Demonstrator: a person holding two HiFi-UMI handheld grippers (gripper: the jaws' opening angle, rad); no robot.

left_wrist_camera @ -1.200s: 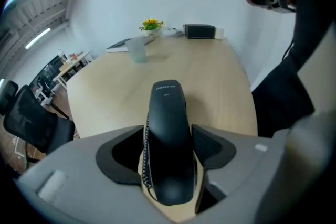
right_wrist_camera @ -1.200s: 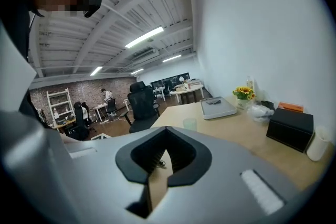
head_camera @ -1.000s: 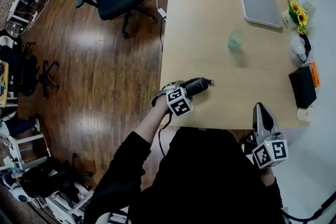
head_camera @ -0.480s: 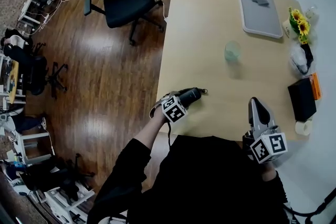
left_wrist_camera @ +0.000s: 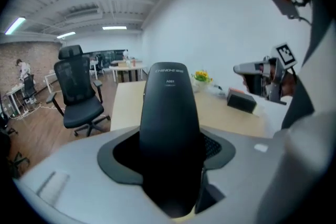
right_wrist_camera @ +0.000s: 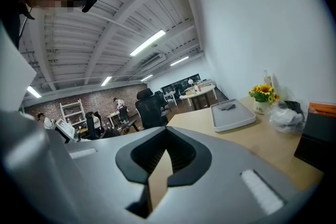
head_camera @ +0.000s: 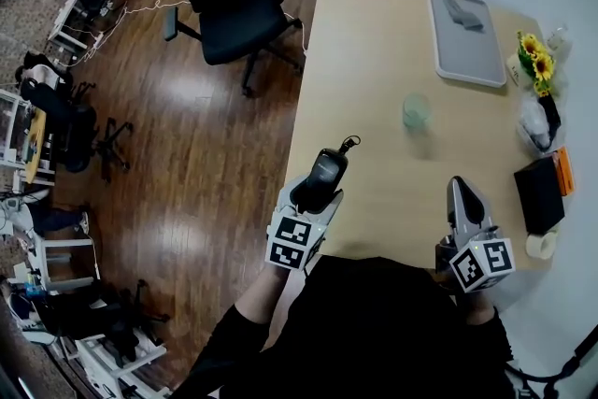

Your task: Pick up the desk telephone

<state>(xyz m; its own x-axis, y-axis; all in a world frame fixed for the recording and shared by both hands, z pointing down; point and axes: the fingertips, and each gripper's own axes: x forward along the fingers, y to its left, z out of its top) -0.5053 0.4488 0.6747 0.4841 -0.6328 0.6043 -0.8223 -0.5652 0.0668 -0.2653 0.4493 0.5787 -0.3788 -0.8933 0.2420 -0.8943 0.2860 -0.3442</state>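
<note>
The black telephone handset is up off the wooden table, over its near left edge, with a short cord loop at its far end. My left gripper is shut on its lower part. In the left gripper view the handset stands up between the grey jaws and fills the middle, so the left gripper grips it by its base. My right gripper hovers over the table's near right edge, jaws together and empty; the right gripper shows only a thin slit between its pads.
A grey tray lies at the table's far right, a green cup near the middle. Sunflowers, a plastic bag, a black box and a tape roll line the right edge. A black office chair stands left.
My left gripper has lifted the handset from the table and rolled, so the handset now points away from me. The right gripper has barely shifted.
</note>
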